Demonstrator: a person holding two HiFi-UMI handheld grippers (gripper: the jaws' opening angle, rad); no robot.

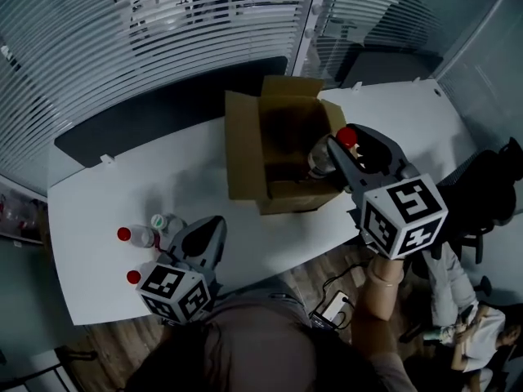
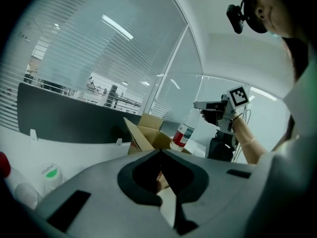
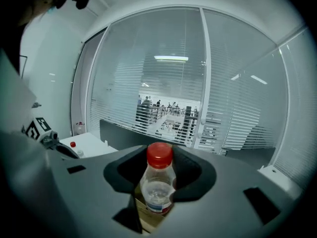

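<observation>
Right gripper (image 1: pixel 337 147) pinches a red-capped bottle (image 1: pixel 325 157) cap-up over the box (image 1: pixel 282 194) at the desk's (image 1: pixel 90 207) far edge. Left gripper (image 1: pixel 217 223), jaws seemingly together, hovers beside spare bottles (image 1: pixel 140 236).

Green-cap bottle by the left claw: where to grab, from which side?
Grip the green-capped bottle on its round body just under the cap, coming from its right in the head view, where the left claw sits. A red-capped bottle crowds its left, so that side looks cramped.
</observation>
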